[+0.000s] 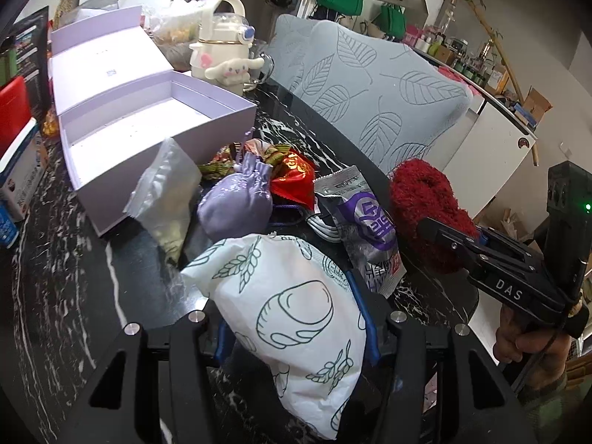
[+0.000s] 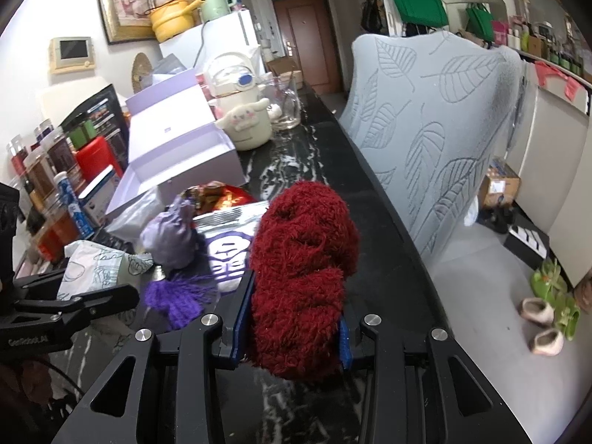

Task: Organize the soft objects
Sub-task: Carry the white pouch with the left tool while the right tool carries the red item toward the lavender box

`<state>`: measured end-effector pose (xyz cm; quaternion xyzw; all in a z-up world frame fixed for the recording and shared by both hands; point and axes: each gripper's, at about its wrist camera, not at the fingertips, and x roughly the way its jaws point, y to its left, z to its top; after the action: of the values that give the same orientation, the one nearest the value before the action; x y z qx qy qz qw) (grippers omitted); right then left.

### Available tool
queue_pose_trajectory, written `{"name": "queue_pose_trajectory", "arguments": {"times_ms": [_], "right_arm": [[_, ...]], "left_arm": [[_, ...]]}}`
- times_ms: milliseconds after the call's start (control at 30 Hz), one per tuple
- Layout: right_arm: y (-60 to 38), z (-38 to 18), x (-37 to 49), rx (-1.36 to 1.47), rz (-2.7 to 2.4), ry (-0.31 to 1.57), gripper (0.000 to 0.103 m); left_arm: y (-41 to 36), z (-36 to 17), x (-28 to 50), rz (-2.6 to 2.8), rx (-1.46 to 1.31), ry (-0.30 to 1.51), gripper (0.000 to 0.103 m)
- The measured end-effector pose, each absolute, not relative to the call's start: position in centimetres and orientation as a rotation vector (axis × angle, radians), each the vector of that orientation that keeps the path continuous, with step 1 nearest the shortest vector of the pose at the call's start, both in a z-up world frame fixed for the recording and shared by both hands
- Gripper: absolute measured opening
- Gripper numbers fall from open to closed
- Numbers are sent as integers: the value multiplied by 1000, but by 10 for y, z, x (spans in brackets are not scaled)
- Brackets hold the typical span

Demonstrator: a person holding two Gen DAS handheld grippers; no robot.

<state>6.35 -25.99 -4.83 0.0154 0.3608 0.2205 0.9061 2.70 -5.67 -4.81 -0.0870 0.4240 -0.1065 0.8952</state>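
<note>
My left gripper (image 1: 296,333) is shut on a white pouch (image 1: 292,296) printed with green line drawings, held just above the dark marble table (image 1: 74,259). From the right wrist view, that pouch (image 2: 100,262) sticks out of the left gripper (image 2: 77,303). My right gripper (image 2: 292,325) is shut on a red fuzzy bundle (image 2: 303,259), its blue pads pressing both sides. The bundle (image 1: 421,199) and right gripper (image 1: 444,236) also show at the right of the left wrist view. A lilac satin pouch (image 1: 236,199), a red packet (image 1: 296,177) and a silver-purple foil packet (image 1: 366,222) lie between them.
An open lilac box (image 1: 155,118) sits at the left, with a clear plastic bag (image 1: 166,192) against it. A purple knitted piece (image 2: 177,296) lies near the left gripper. A cream cartoon bottle (image 1: 225,48) and a glass jug (image 2: 285,107) stand behind. A leaf-patterned chair back (image 1: 370,85) borders the table's right edge.
</note>
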Motion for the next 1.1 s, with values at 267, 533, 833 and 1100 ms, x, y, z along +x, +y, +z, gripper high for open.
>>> {"name": "queue_pose_trajectory", "arguments": {"times_ms": [267,533,833,1100], "right_arm": [[-243,-38,42,5,516,718,36],[-211,-33,26,-25,604,709,36],[-169,-33,19,-60,712,716,37],[-129,-32,19,-96,805,724,37]], "left_arm": [[-43,-42,5,-188,-197,842,52],[-23,-34,-18,-128,-210,806,52],[10,-28,-37,-45,-236,776,52],[46,-22,-47,38,-262,749,52]]}}
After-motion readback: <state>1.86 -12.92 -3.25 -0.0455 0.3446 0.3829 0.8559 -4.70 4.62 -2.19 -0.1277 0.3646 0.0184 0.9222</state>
